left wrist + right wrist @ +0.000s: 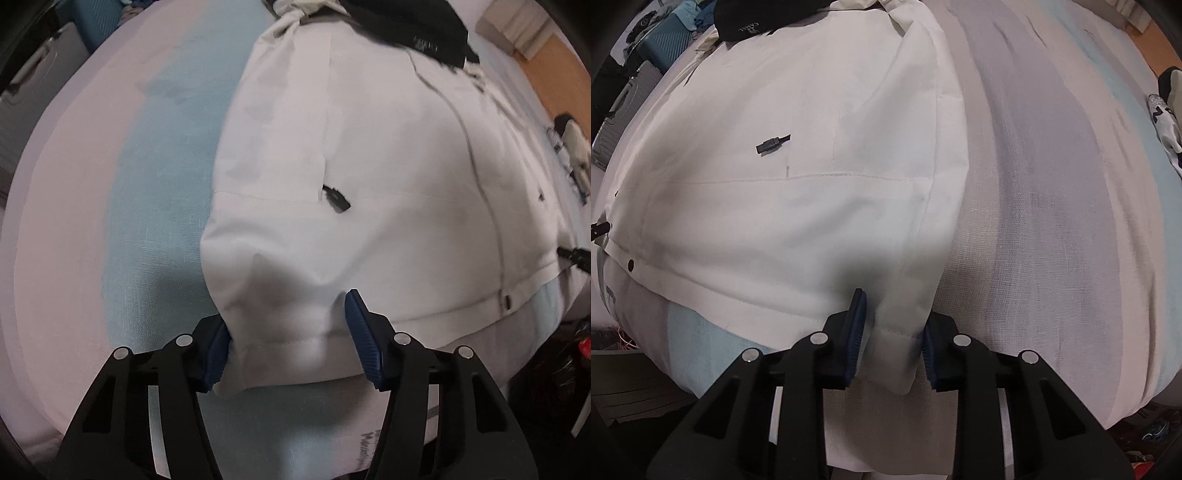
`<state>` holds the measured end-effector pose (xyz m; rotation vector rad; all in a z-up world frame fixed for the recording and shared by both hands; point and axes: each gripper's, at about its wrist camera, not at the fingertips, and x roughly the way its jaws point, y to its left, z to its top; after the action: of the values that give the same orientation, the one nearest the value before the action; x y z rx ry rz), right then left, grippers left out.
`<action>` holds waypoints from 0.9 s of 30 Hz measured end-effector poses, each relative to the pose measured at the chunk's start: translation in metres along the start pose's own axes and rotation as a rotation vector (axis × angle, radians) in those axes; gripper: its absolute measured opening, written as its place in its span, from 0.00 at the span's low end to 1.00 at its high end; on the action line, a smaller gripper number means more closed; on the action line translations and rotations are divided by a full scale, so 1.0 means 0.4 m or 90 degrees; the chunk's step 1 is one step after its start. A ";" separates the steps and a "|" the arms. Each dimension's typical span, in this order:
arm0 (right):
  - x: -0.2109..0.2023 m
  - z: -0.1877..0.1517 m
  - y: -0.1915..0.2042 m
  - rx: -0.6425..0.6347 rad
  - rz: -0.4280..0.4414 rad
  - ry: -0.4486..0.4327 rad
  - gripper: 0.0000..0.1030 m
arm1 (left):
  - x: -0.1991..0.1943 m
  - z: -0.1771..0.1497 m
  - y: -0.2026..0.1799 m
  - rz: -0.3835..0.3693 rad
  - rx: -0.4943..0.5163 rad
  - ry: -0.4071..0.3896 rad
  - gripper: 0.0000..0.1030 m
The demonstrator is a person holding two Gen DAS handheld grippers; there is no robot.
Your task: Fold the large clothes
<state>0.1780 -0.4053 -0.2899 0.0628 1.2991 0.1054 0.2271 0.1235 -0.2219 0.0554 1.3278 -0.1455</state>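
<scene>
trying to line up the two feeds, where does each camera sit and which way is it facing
Left wrist: sits on the left hand-held gripper, looking steeply down at the white jacket's left hem corner; its two blue-padded fingers show.
Right wrist: sits on the right hand-held gripper, looking steeply down at the jacket's right hem corner; its two fingers show.
Shared: the same white jacket, the black garment at its far end, and the striped bedsheet.

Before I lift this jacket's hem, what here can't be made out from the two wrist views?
- White jacket collar: covered by a black garment, cut by both views' top edges.
- Left gripper bite: near pad touches the hem corner, far pad's contact unclear.
- Right gripper: hem corner between pads, pressure untellable.
- Black garment's print: too small.
</scene>
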 end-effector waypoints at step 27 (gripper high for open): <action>-0.040 0.054 0.019 0.006 -0.051 0.044 0.08 | -0.058 0.036 -0.055 0.068 -0.002 0.003 0.04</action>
<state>0.1942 -0.3992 -0.2679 0.0157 1.3703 0.0326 0.2324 0.1015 -0.1948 0.1233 1.3267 -0.0525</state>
